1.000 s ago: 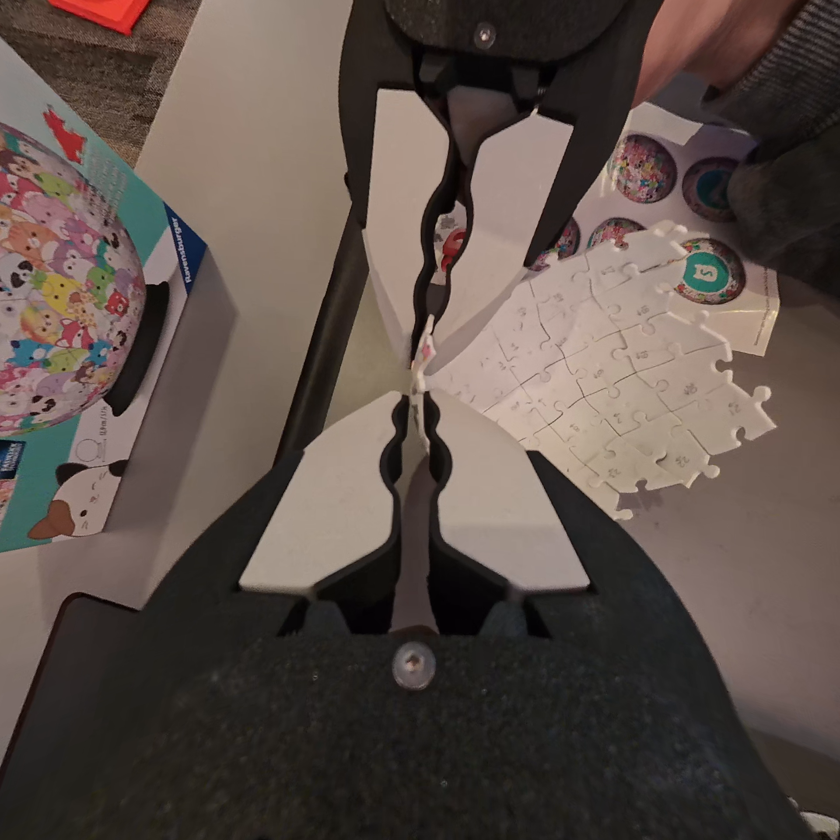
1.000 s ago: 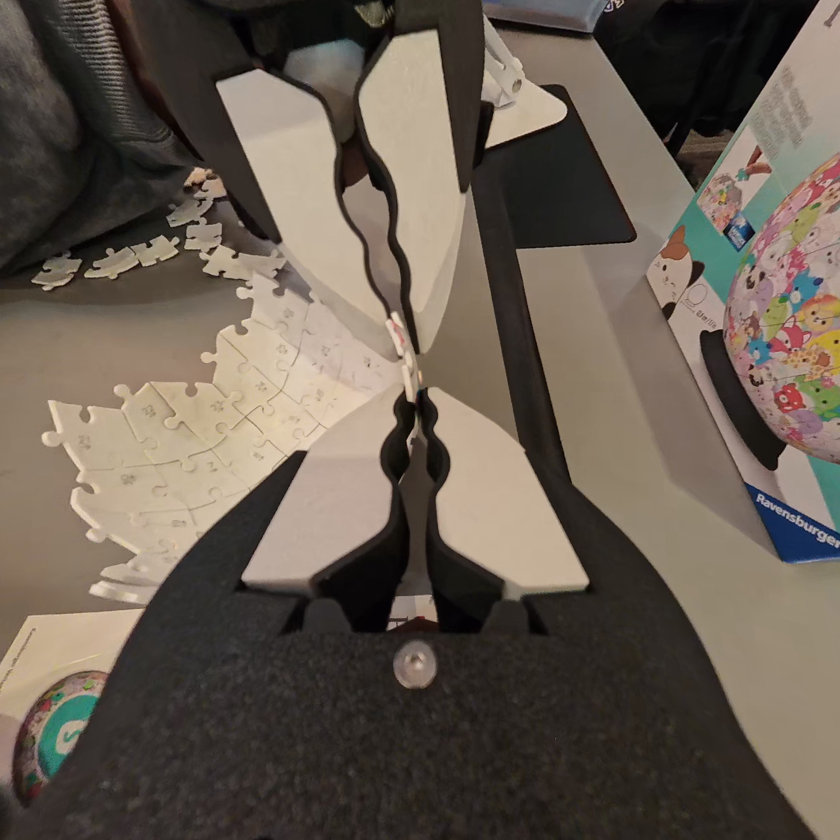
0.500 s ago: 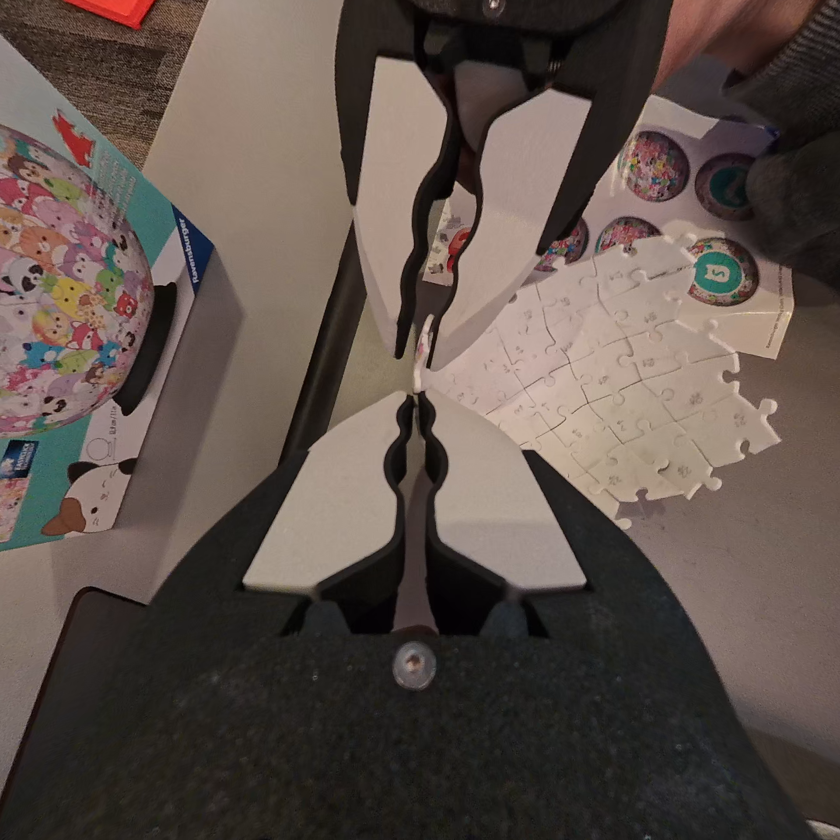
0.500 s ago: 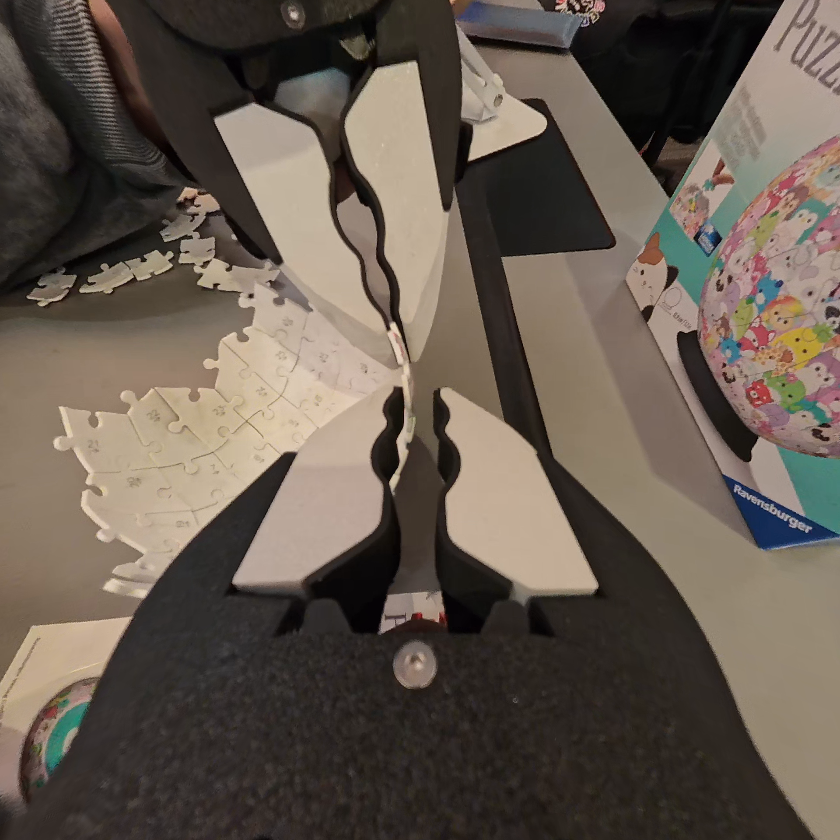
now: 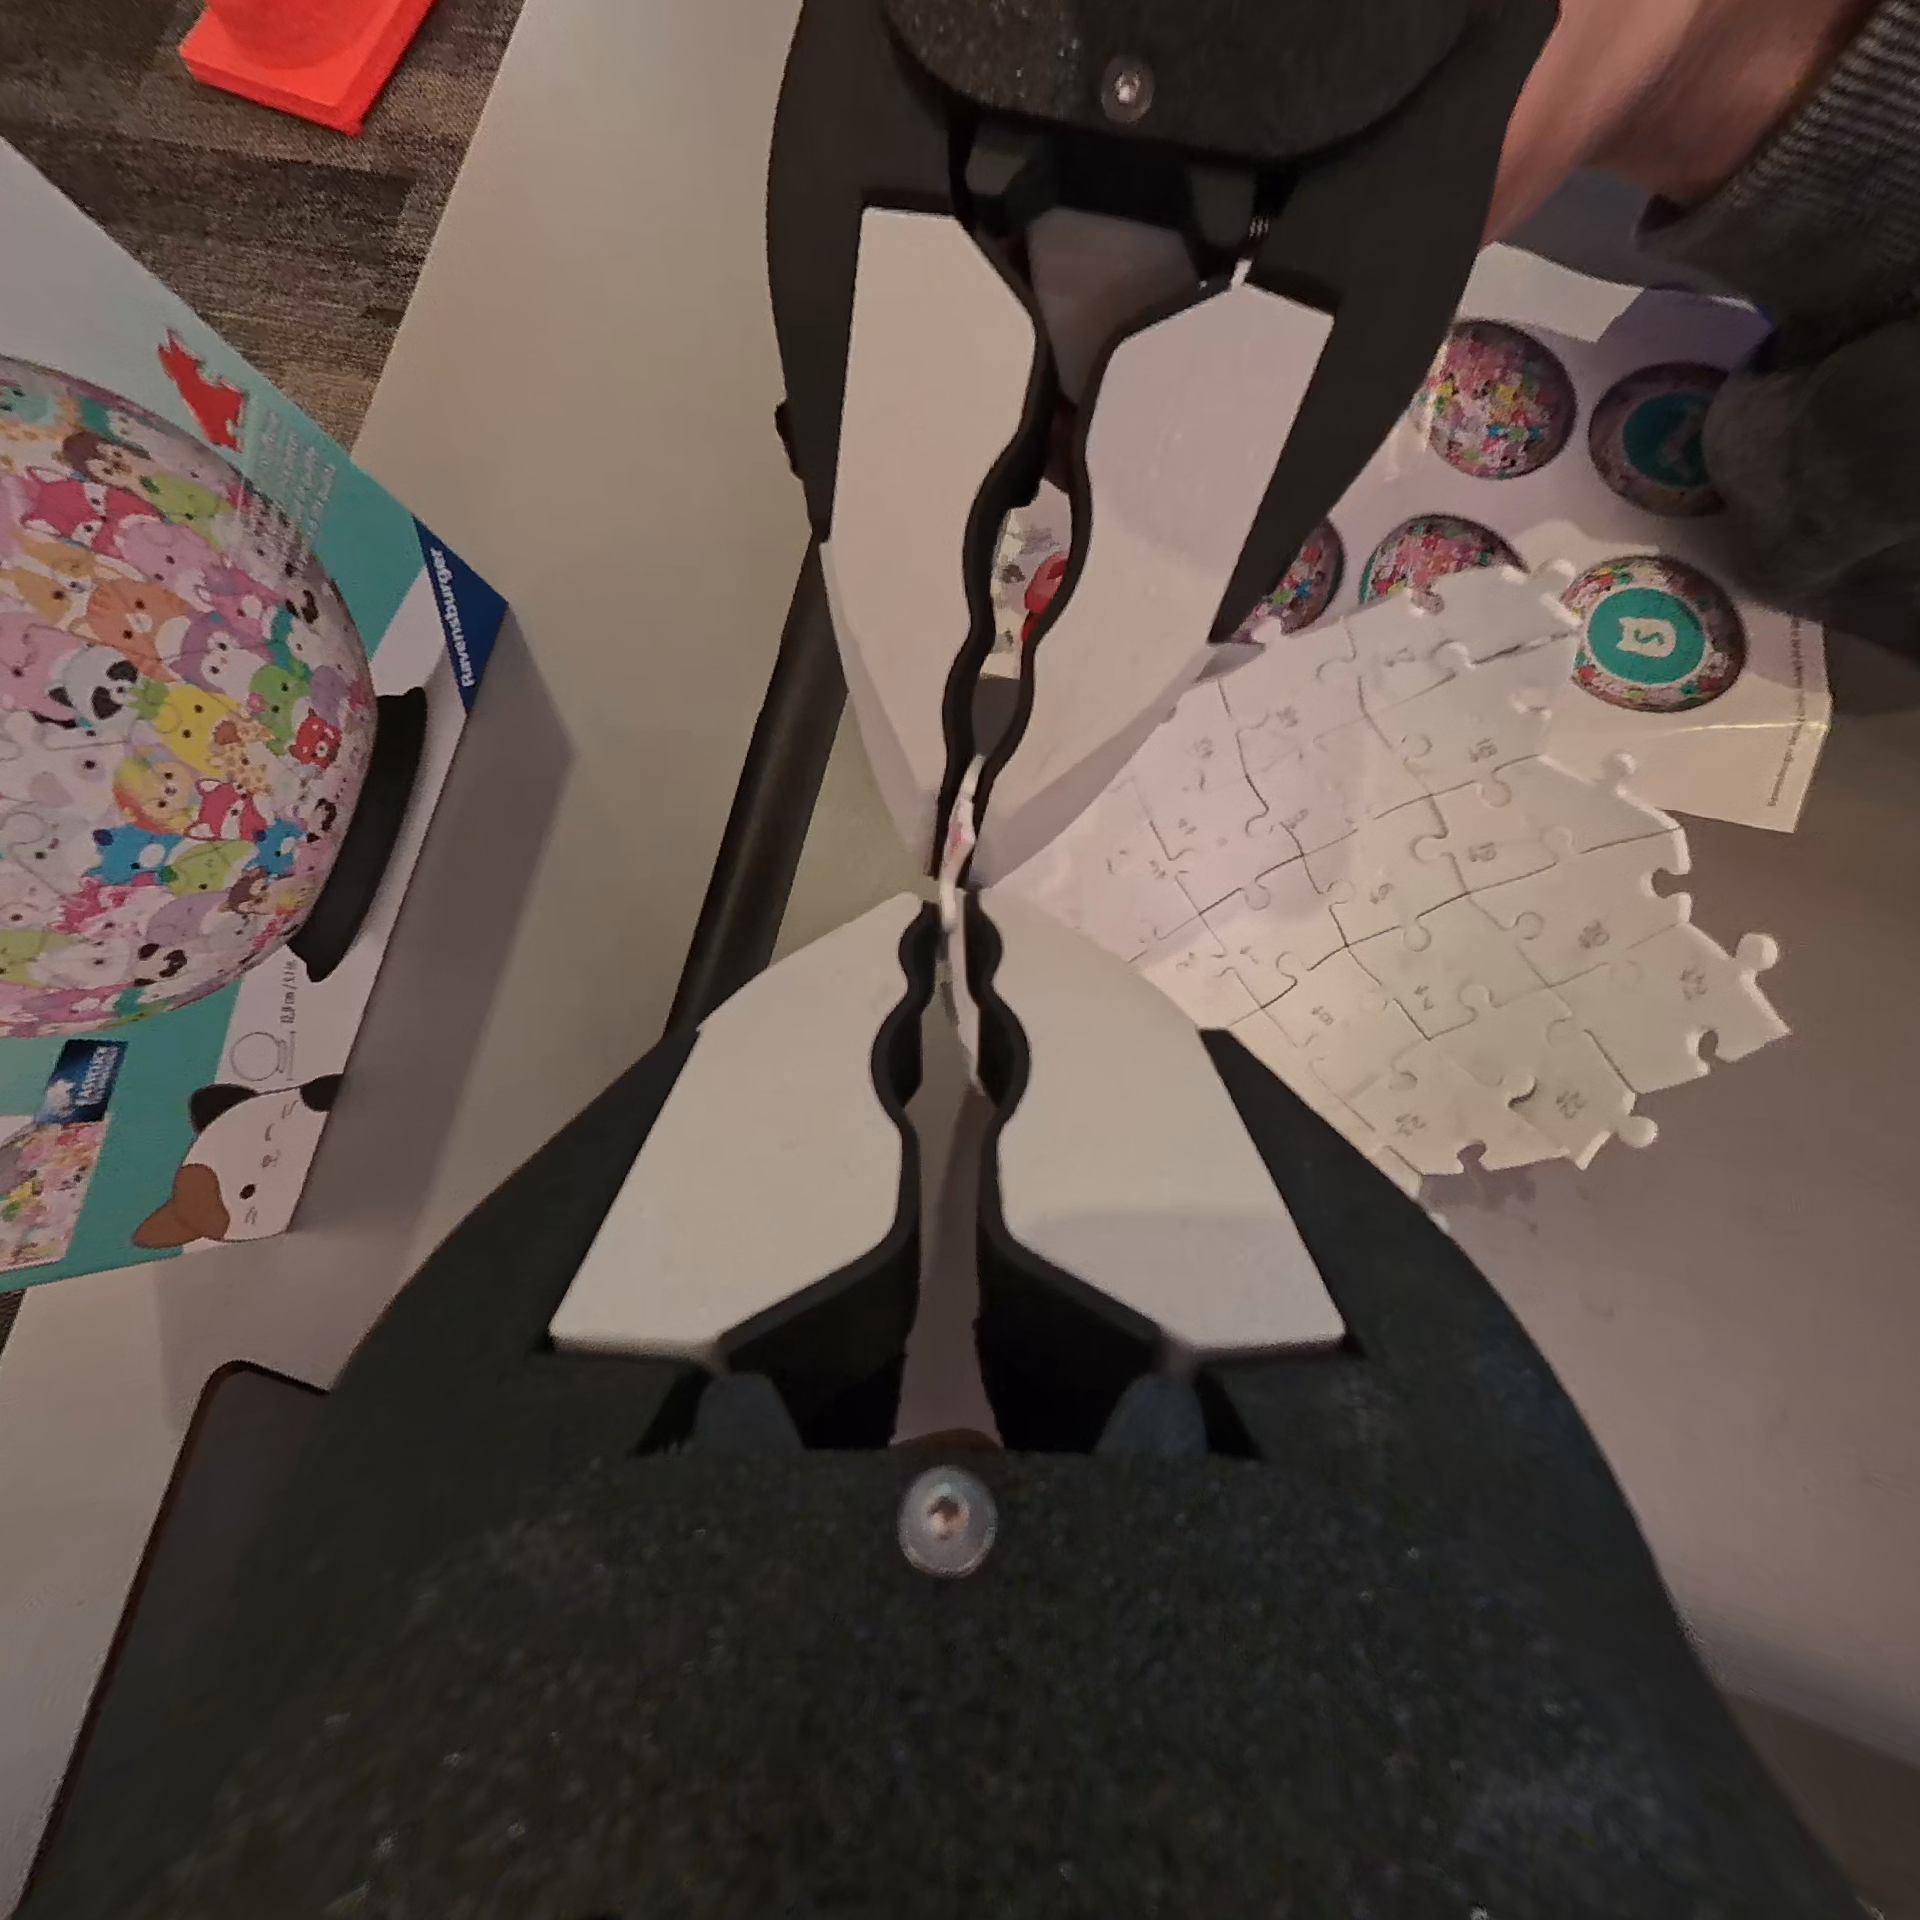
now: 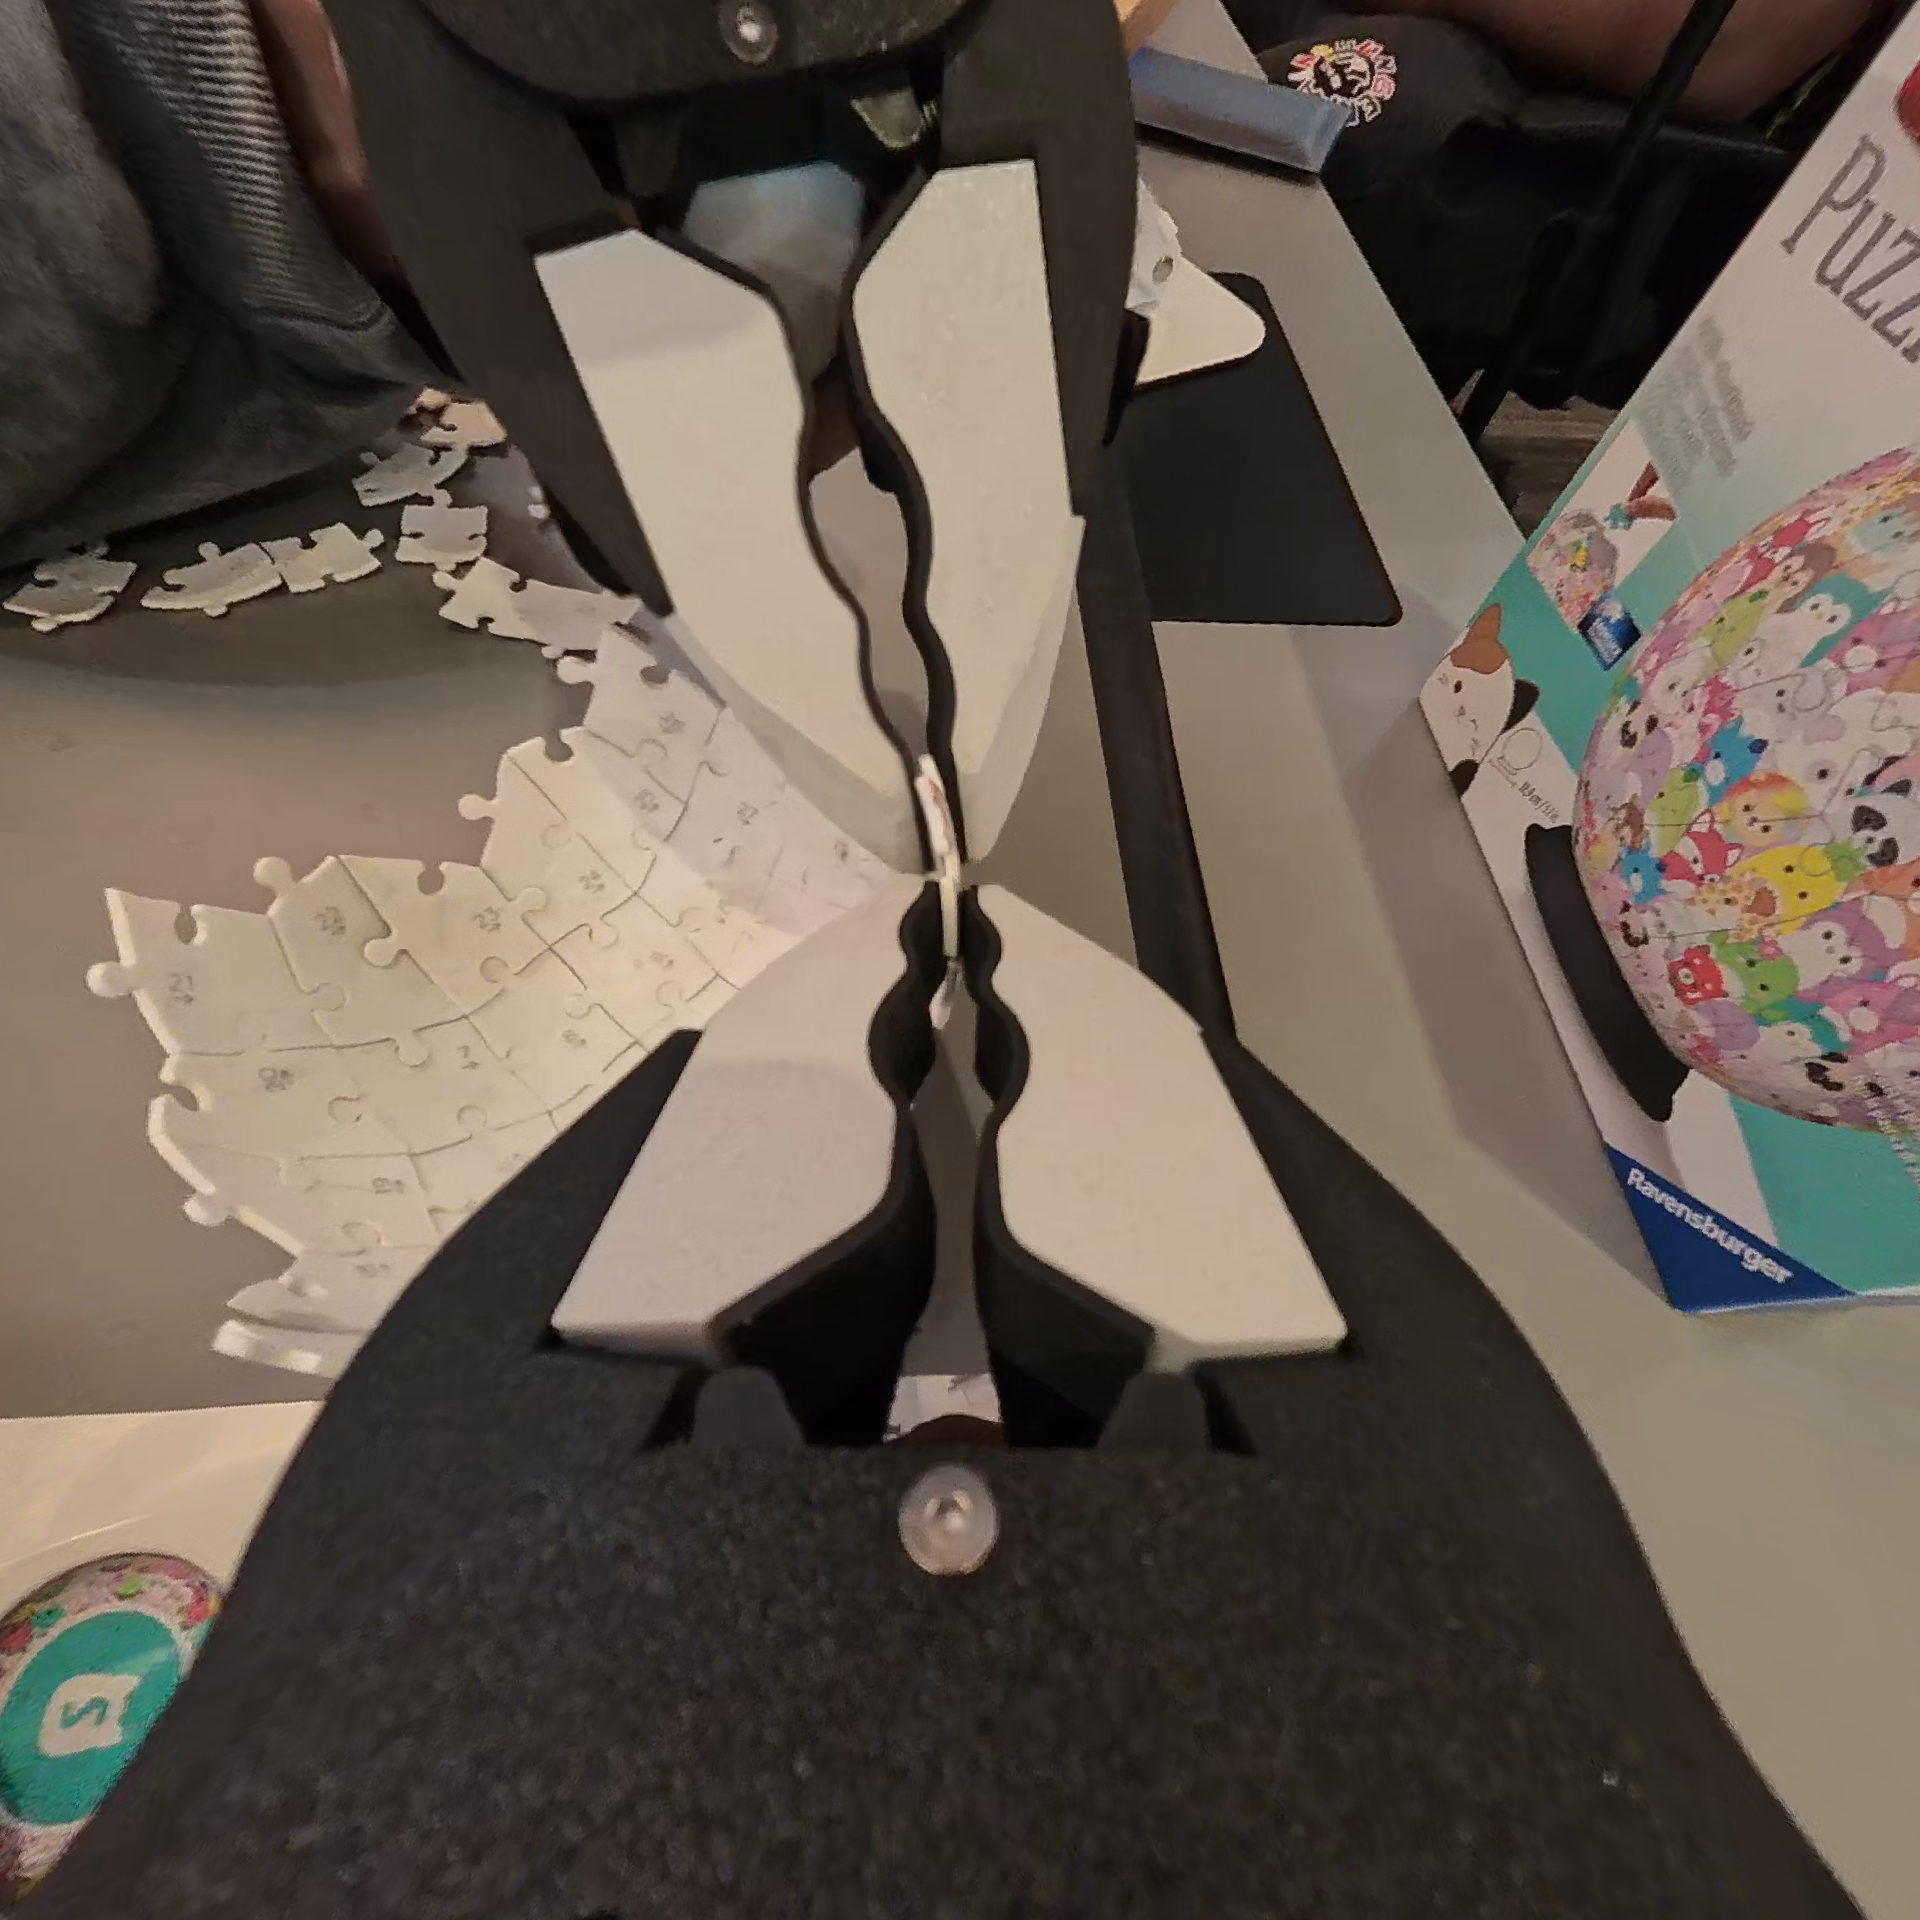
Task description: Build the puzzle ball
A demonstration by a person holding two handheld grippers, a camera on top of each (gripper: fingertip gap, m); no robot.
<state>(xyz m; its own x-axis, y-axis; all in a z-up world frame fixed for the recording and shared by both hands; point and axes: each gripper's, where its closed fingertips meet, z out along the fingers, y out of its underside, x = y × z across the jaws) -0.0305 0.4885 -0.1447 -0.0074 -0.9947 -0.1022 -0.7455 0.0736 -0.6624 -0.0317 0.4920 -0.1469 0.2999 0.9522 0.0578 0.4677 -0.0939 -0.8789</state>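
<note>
Both grippers meet tip to tip. Left gripper [image 5: 948,914] and right gripper [image 6: 948,914] each pinch a puzzle piece [image 5: 958,831] between them, above the assembled puzzle section [image 5: 1455,914].

**Count on the desk**

Two tongs, meeting tip to tip. One joined puzzle section [image 6: 416,997] at nine o'clock. About seven loose pieces [image 6: 312,556] at ten o'clock. One puzzle box [image 6: 1756,831] at three o'clock. One instruction sheet [image 5: 1704,748].
</note>
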